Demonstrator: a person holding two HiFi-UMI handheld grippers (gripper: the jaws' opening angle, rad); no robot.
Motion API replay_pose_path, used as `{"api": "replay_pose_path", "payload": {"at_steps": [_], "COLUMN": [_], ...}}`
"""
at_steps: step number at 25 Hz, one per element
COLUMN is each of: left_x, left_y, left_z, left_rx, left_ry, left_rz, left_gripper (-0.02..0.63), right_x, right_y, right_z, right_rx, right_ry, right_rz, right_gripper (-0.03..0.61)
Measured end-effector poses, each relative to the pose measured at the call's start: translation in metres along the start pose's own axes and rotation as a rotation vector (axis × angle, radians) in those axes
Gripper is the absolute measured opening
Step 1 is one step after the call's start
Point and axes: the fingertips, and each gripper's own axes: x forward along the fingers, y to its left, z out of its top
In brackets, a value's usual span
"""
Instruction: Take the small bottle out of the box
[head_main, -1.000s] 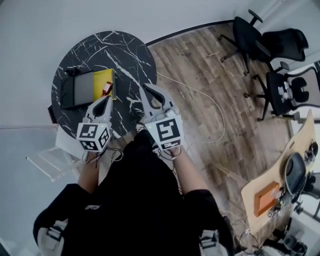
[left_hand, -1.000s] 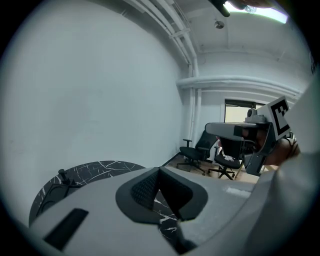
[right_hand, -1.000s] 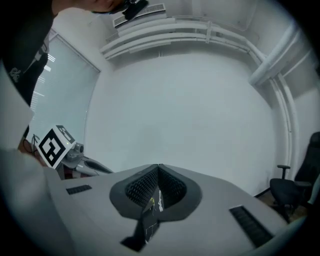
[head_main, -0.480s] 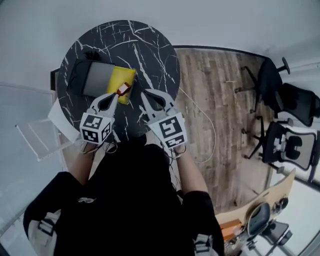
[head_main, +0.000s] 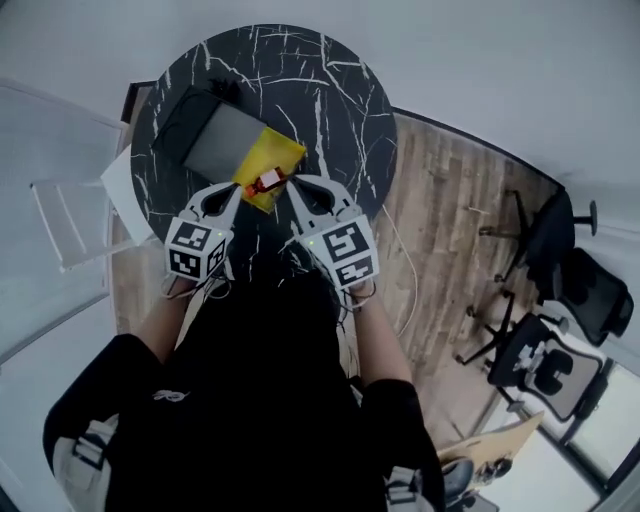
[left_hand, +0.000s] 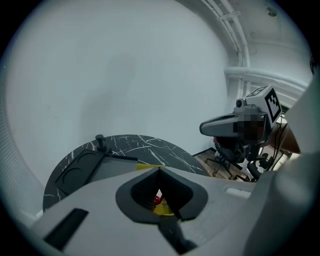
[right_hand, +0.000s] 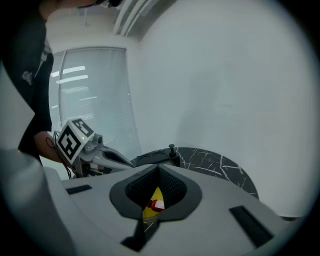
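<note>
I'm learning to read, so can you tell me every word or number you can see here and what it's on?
No words or numbers can be read here.
The left cube and the right cube: black-and-white square patterns only, no letters.
The small bottle: red and white label, too small to read.
The yellow box: no print shows.

Your small bottle (head_main: 268, 182) is red with a white part. It lies on its side, not standing up. It rests on the yellow box (head_main: 282, 156), near the edge of the box that is closest to you. The yellow box looks flat and low, and one corner points toward you. It lies on the round black worktop (head_main: 330, 100) with white lines. You cannot tell how deep the box is.
</note>
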Motion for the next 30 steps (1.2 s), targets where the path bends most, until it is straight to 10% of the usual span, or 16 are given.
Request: {"api": "replay_pose_path", "payload": {"at_steps": [14, 30], "left_x": [0.012, -0.006], "left_y": [0.033, 0.026], "left_z": [-0.019, -0.112], "left_rx": [-0.323, -0.626], "left_ry": [0.009, 0.018], "left_rz": [0.378, 0.607], "left_gripper": [-0.003, -0.003], "right_x": [0.07, 0.115], "right_y": [0.0, 0.019], "right_z": [-0.035, -0.101], "right_rx": [-0.256, -0.536], "right_ry": [0.251, 0.474], "right_rz": [0.491, 0.718], "right_gripper": [-0.005, -0.005]}}
